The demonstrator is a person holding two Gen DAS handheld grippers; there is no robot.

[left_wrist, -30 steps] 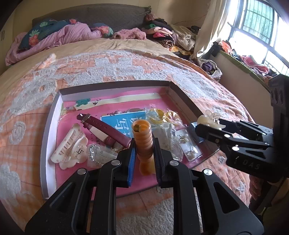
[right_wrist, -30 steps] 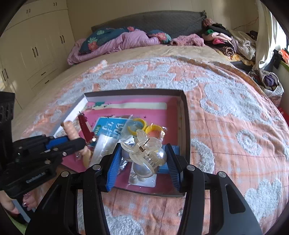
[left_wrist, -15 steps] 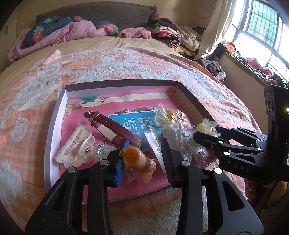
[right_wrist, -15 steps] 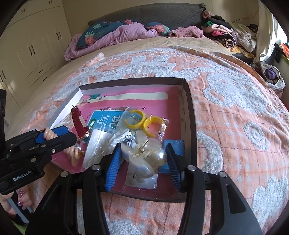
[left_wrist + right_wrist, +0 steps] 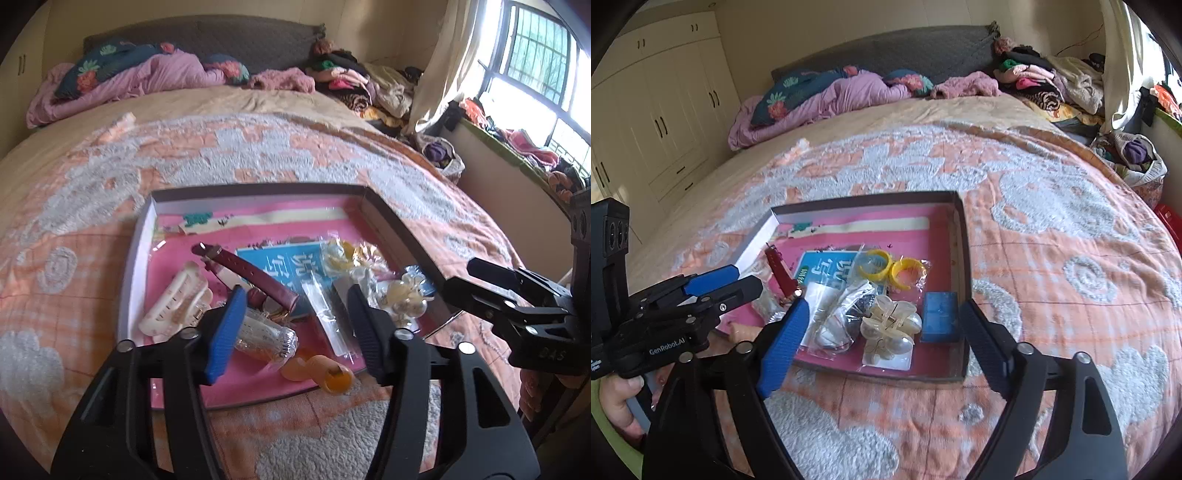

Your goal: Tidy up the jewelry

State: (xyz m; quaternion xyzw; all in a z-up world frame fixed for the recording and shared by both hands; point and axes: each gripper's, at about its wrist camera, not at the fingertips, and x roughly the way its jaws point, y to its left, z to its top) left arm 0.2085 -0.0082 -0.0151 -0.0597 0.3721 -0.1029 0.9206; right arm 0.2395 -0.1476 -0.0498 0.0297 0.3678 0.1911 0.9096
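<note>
both sets of tongs are letting go over the shallow pink-lined cardboard box [image 5: 961, 280] that sits on the orange-and-grey patterned bedspread [image 5: 1052, 236]. the left tongs [image 5: 295, 325] have their jaws opening, and the orange coiled plastic hair tie [image 5: 320, 371] lies free on the box floor at the near edge, between the jaws but touched by neither pad. the right tongs [image 5: 882, 339] are opening wide too, and the pearly cream butterfly claw clip [image 5: 890, 328] rests on a clear packet in the near right part of the box, just left of a small blue square case [image 5: 940, 315].

this looks like the release step of dropping pieces into the box. the next move probably calls for drawing each hand back clear of the box rim, then choosing another loose piece, though none shows outside the box.

the left view alone shows the ivory claw clip [image 5: 173, 302] by the box's left wall, and the burgundy watch strap [image 5: 255, 275] at full length. the right view alone shows two yellow bangles [image 5: 890, 271] clearly, behind the butterfly clip, and a hand [image 5: 617, 402] gripping the left tool.
</note>
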